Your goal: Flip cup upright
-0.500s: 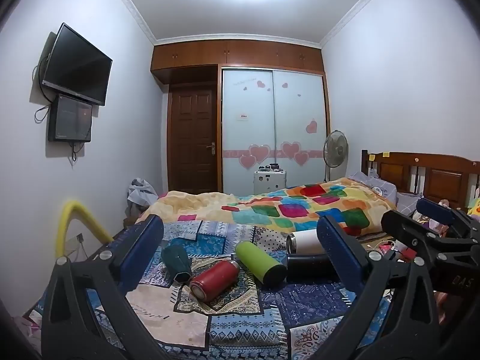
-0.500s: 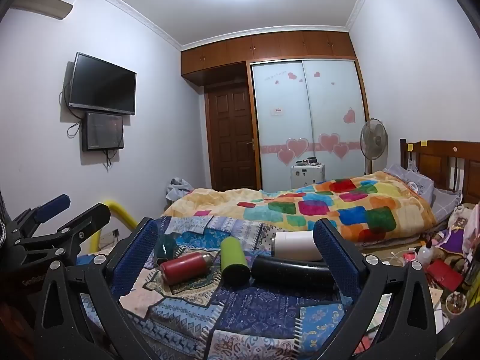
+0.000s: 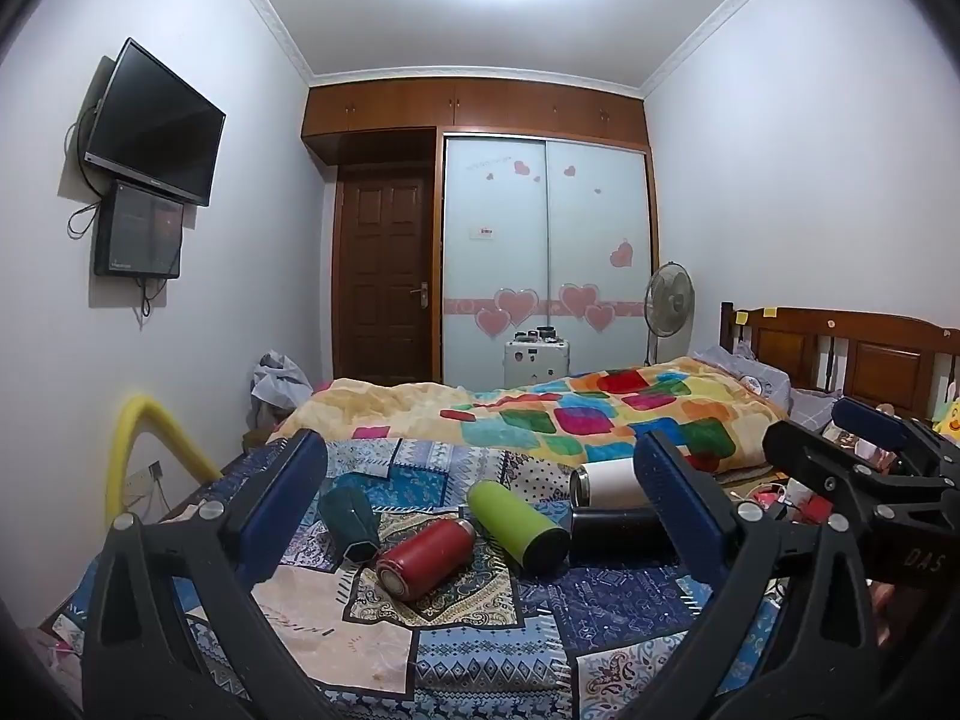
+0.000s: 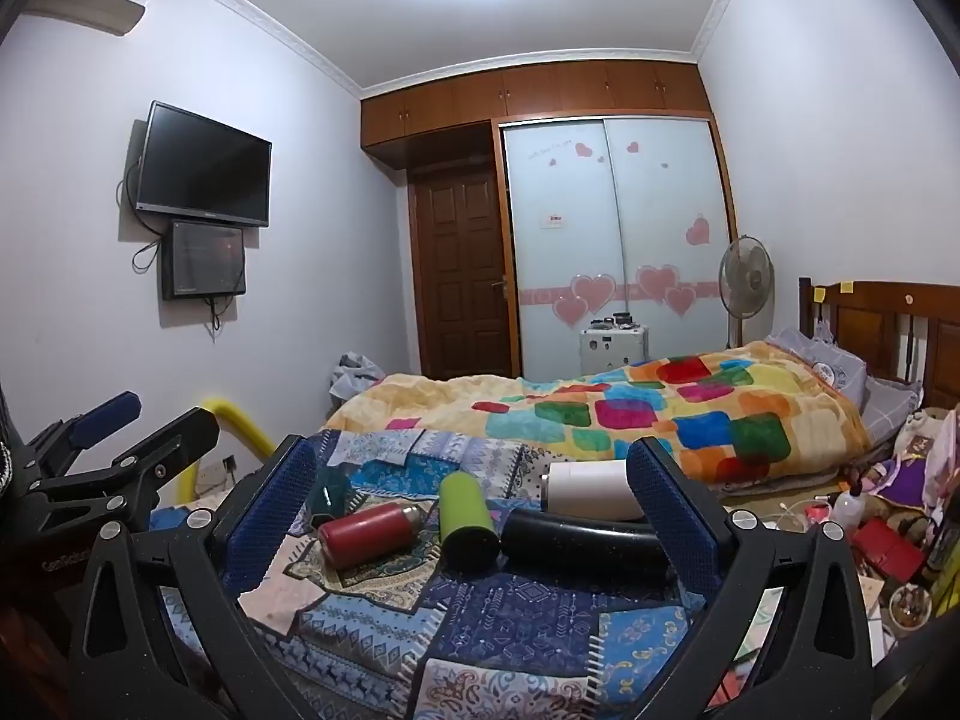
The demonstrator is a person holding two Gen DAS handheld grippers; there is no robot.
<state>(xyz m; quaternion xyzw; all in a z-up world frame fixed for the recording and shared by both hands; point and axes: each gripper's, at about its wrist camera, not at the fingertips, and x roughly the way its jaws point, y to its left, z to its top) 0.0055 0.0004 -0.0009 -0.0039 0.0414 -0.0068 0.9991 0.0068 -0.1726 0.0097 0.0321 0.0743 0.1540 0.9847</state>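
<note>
Bedroom, lit from a ceiling lamp; a wall television (image 3: pixel 153 123) on the left, a brown door (image 3: pixel 384 276) and sliding wardrobe panels with pink hearts (image 3: pixel 546 252) at the far end; a bed under a multicoloured blanket (image 3: pixel 600 414) with a standing fan (image 3: pixel 668 306) behind it. In front of me lies a patchwork cloth (image 3: pixel 480 618), and on it five cups, all on their sides; from my left camera I record a dark green cup (image 3: pixel 351 519), a red cup (image 3: pixel 426 558), a lime green cup (image 3: pixel 516 525), a black cup (image 3: pixel 615 531) and, behind the black one, a white cup (image 3: pixel 609 483). The red cup's ridged base faces my left camera; the lime cup lies close beside the red and the black; whether they touch I cannot tell. My left gripper (image 3: pixel 480 504) is held above the near edge of the cloth, jaws spread wide and gripping nothing; my right gripper (image 4: pixel 471 504) is likewise spread apart and holding nothing, with the black cup (image 4: pixel 585 537) and white cup (image 4: pixel 591 489) lying just inside its right finger in that view; the red cup (image 4: pixel 366 534) and lime cup (image 4: pixel 465 513) sit between its fingers, well beyond the tips.
</note>
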